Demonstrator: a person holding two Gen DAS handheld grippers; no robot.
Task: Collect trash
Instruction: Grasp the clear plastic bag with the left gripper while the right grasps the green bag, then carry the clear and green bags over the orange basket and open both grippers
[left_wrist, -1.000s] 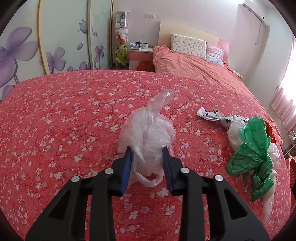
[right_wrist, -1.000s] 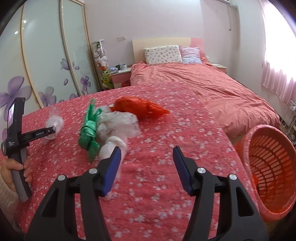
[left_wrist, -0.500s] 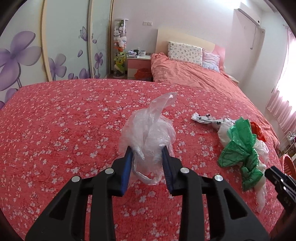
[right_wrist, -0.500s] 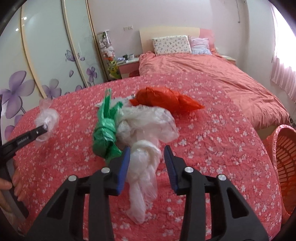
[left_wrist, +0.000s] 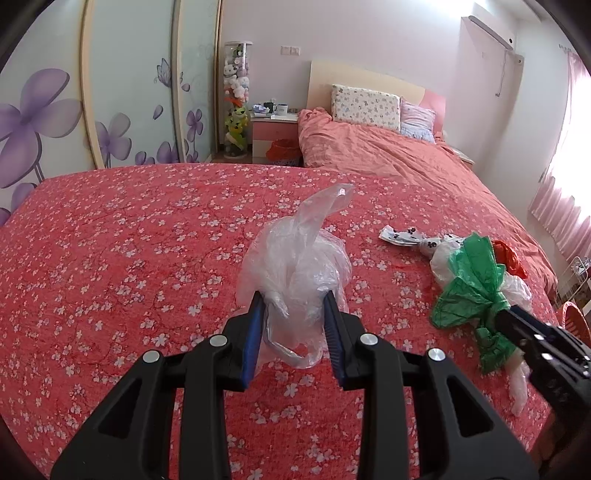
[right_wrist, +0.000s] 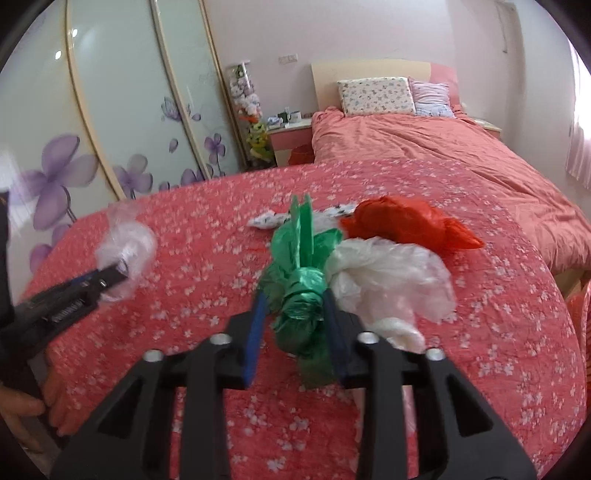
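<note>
Knotted bag (right_wrist: 301, 295) on the bedspread (right_wrist: 207, 280), crumpled bag (right_wrist: 391, 273) just right, wrapper (right_wrist: 266, 220) behind.

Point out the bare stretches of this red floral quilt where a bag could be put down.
Free: the wide stretch of red floral quilt left of the clear plastic bag, toward the wardrobe doors. Crowded: the right side, where green bag, white bag, orange bag and printed wrapper cluster.

Left hand-held gripper (left_wrist: 293, 325) clamped on load — right hand-held gripper (right_wrist: 293, 325) closing.
</note>
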